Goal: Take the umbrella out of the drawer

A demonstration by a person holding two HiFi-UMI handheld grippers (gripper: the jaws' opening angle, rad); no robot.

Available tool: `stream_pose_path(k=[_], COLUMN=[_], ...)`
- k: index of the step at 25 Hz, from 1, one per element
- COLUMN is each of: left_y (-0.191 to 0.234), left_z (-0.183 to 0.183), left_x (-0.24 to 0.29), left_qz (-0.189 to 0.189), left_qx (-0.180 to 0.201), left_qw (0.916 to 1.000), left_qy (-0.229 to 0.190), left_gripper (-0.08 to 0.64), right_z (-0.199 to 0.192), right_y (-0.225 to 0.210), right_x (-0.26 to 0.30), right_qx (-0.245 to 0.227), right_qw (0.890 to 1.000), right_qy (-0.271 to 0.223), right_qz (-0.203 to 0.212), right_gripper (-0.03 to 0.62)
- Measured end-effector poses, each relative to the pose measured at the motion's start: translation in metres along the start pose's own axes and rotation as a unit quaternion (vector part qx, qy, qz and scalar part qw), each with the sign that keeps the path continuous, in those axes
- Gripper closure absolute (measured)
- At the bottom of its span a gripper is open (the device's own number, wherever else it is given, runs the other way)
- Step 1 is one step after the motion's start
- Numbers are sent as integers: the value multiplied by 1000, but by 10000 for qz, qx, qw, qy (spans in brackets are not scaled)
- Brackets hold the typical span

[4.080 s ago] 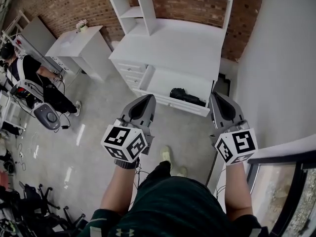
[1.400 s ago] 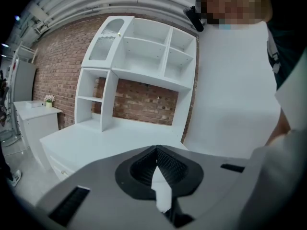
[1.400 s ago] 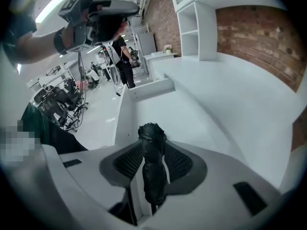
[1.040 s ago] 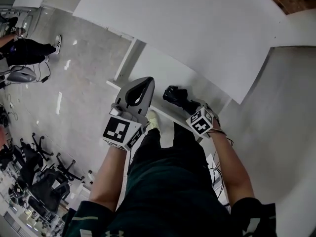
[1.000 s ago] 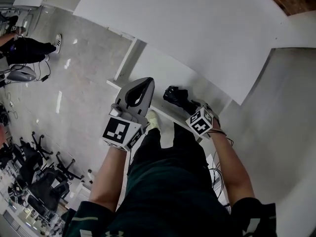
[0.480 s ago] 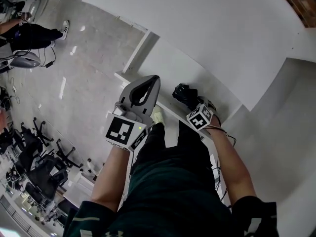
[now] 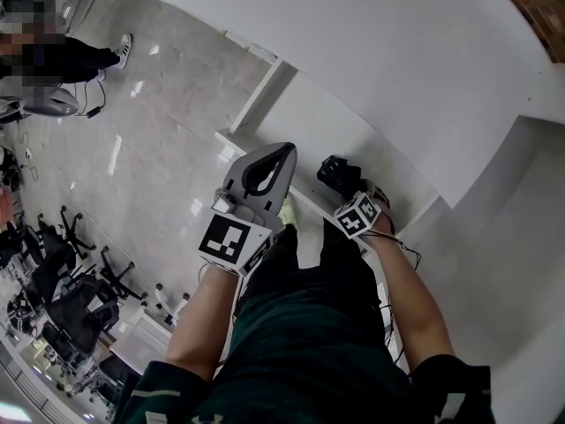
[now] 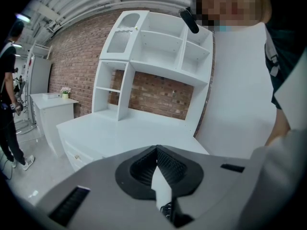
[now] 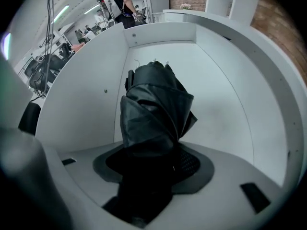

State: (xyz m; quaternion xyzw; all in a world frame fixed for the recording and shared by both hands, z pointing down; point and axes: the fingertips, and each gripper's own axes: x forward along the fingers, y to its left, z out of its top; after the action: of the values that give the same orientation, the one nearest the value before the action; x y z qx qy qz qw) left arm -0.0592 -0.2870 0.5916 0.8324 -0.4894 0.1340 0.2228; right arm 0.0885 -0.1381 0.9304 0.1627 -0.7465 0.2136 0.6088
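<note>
I view: black umbrella; white drawer; my grey left gripper, its cube patterned in black-and-white squares; red-brown brick wall; pale grey floor.

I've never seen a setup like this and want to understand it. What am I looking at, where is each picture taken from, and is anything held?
No robot: a person holds a two-jaw gripper in each hand. One picture comes from a camera on their head, looking down; the other two from cameras riding on the grippers. The left gripper is shut and empty. The right gripper points down into the open drawer of a white desk, its jaws wide around a folded black umbrella, having just closed a little. The umbrella lies in the drawer, not lifted yet.
</note>
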Motion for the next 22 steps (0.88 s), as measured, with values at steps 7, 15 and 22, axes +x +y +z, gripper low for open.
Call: stream_pose_path(k=[7, 15, 22], left_y=[-5, -1, -1], left_z=[7, 22, 30], left_x=[-13, -29, -37], left_qz=[-23, -23, -61], left_qx=[35, -22, -9], left_qw=[10000, 9994, 9990], left_qy=[-76, -343, -449], left_gripper=[554, 554, 554], right_z=[0, 36, 60], right_y=[-6, -28, -34], right_x=[-20, -90, -141], right_qx=[48, 288, 689], right_qw=[9995, 9940, 9822], right_qy=[-313, -1045, -1700], right_qz=[75, -170, -413], right_gripper=[376, 376, 376])
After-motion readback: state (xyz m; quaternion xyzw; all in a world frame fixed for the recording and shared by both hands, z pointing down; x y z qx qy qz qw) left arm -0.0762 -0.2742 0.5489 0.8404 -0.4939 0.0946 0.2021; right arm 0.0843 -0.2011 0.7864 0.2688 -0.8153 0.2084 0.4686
